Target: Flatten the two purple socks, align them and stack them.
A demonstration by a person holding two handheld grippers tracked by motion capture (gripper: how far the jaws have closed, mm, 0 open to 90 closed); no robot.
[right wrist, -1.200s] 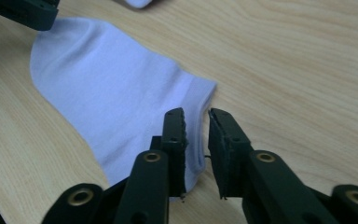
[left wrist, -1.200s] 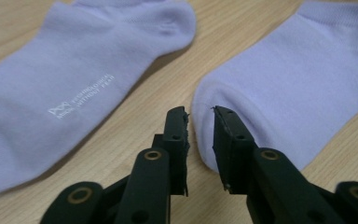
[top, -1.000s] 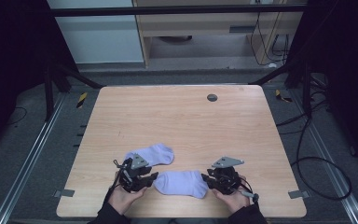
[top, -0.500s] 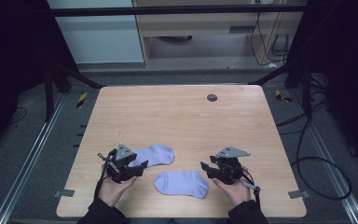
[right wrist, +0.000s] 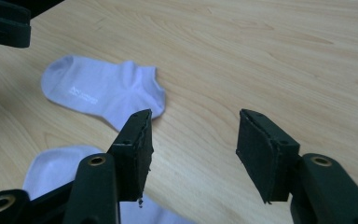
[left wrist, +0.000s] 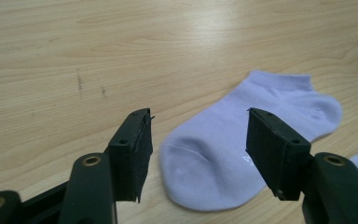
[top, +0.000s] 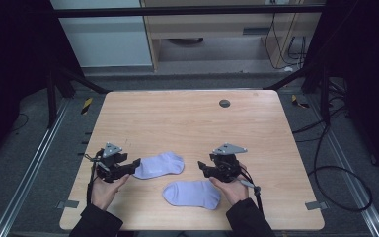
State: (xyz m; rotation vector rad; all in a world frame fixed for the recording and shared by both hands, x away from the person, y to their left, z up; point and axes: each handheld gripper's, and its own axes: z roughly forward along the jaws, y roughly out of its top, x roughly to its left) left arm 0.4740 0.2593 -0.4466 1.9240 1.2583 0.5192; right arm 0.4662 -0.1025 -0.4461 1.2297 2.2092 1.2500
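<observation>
- Holding a two-jaw gripper in each hand, you reach in from the near edge of a light wooden table (top: 187,118).
- Your left gripper (top: 134,163) sits at the near left of the table, its jaws spread wide and holding nothing.
- Just ahead of those jaws lies a pale lilac sock (top: 160,164), flat on the wood; in the left gripper view its rounded end (left wrist: 205,179) lies between the two black jaws.
- Your right gripper (top: 202,168) sits at the near right, its jaws also wide apart and empty, pointing toward that sock.
- A second lilac sock (top: 192,193) lies flat, closer to you, just beside your right hand (top: 233,190).
- The two socks lie near each other, apart.
- A small dark round disc (top: 224,103) is set in the table toward the far edge.
</observation>
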